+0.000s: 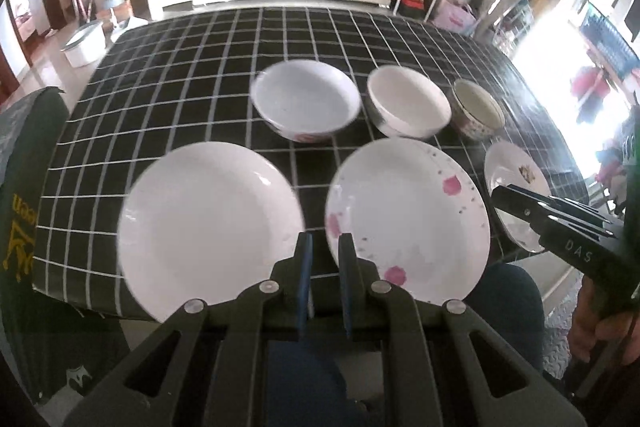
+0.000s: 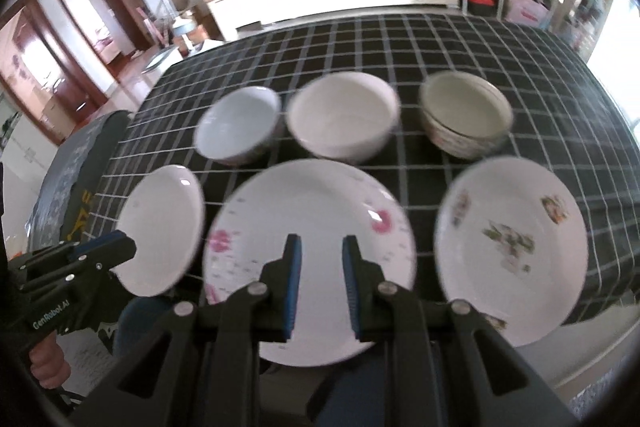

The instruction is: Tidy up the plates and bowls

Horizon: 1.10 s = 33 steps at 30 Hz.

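Left hand-held gripper (image 1: 325, 247): nearest the lens, jaws a narrow gap apart with nothing between them, hovering over the near counter edge between two plates.
Right hand-held gripper (image 2: 321, 249): jaws parted, empty, held above the near part of the pink-flowered plate (image 2: 308, 259).
Plain white plate (image 1: 210, 227): near left on the counter (image 1: 180, 75), its near rim hanging past the edge.
Pink-flowered plate: near middle, just right of the plain one, apart from it.
Brown-flowered plate (image 2: 510, 247): near right, also overhanging the edge.
Bowls: far row of three behind the plates; a white bowl (image 1: 306, 99) on the left, a second white bowl (image 1: 408, 107) in the middle, a flower-patterned bowl (image 1: 478, 109) on the right.
Counter cover: black cloth with white grid lines.
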Available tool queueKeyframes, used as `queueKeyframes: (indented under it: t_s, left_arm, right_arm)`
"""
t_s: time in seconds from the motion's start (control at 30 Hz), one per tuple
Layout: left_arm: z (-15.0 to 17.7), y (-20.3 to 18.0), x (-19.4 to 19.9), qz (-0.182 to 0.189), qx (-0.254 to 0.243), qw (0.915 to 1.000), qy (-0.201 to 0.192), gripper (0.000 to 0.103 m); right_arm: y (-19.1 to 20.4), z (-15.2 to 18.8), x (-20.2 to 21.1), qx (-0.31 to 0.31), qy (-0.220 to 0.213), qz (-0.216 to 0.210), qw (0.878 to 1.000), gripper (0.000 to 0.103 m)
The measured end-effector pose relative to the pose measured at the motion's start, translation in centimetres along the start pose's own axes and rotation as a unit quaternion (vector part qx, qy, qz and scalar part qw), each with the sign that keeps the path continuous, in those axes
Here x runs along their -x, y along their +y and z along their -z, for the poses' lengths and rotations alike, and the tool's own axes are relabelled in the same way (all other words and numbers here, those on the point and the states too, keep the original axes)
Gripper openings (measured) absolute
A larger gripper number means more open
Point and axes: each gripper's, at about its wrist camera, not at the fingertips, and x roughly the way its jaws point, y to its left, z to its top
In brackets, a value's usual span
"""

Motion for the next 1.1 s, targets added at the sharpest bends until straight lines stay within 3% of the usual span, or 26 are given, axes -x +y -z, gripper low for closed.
queueKeyframes:
  t_s: [0.37, 0.93, 1.0, 1.03, 1.1]
  left_arm:
    - [-0.7, -1.0, -5.1, 0.016, 0.002, 0.9988, 0.047, 0.011]
    - [-0.7, -0.4, -9.9, 0.011, 0.01, 0.9961, 0.087, 0.01]
    - [-0.6, -0.5, -10.0, 0.009, 0.006, 0.9963, 0.085, 0.01]
    - [-0.6, -0.5, -10.0, 0.009, 0.007, 0.9963, 0.085, 0.009]
    - [-0.6, -0.3, -10.0, 0.01, 0.01, 0.9962, 0.087, 0.008]
  right_arm:
    - [-4.3, 0.3, -2.4, -0.019, 0.021, 0.009, 1.0, 0.025]
    - [-6.0, 0.5, -5.5, -0.031, 0.055, 0.009, 0.998, 0.025]
    - [-6.1, 0.7, -5.5, -0.031, 0.055, 0.011, 0.998, 0.022]
    - [-6.2, 0.6, -5.6, -0.029, 0.056, 0.013, 0.998, 0.015]
    - [-6.0, 0.6, -5.7, -0.025, 0.058, 0.012, 0.998, 0.011]
